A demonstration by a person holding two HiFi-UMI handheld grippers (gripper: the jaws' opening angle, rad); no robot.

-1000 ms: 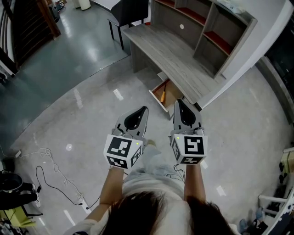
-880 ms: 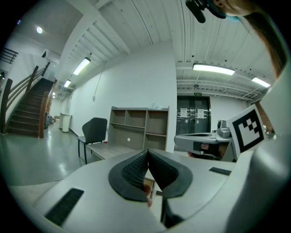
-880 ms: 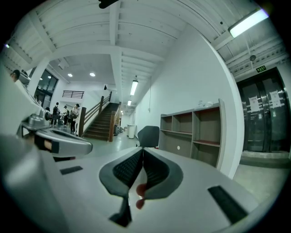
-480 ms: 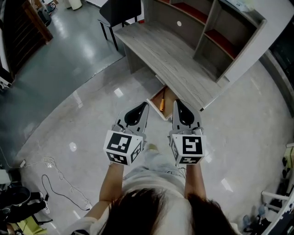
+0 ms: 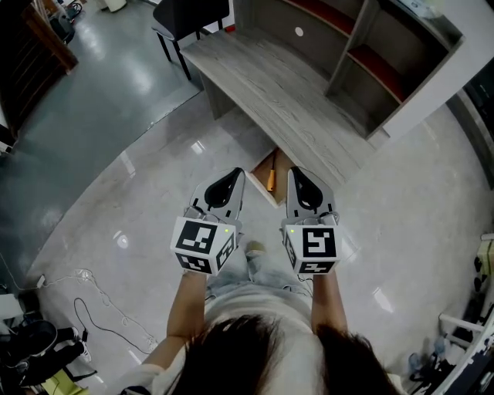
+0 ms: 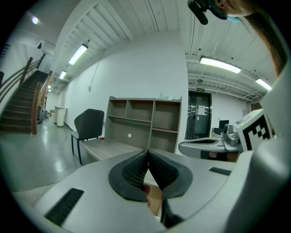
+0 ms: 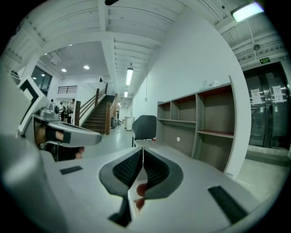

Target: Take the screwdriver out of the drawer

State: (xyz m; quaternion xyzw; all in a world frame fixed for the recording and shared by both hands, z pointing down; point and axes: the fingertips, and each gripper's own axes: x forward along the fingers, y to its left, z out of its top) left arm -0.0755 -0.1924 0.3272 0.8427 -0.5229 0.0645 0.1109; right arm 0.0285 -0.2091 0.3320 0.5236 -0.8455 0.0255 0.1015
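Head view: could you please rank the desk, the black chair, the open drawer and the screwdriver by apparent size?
1. Desk, largest by far.
2. Black chair, though cut off by the frame.
3. Open drawer, partly hidden.
4. Screwdriver, smallest, inside the drawer.

Both are the same build, tbh: the left gripper [image 5: 235, 174] and right gripper [image 5: 294, 171] have smooth pale grey shells tapering to a point. Black ribbed pads [image 6: 132, 169] line the jaws, with a black slot [image 6: 63, 205] off to each side. Behind the jaws sits a white cube [image 5: 202, 245] with black square markers. The person's wearing a white short-sleeved top [image 5: 262, 308] and has dark hair [image 5: 270, 356].
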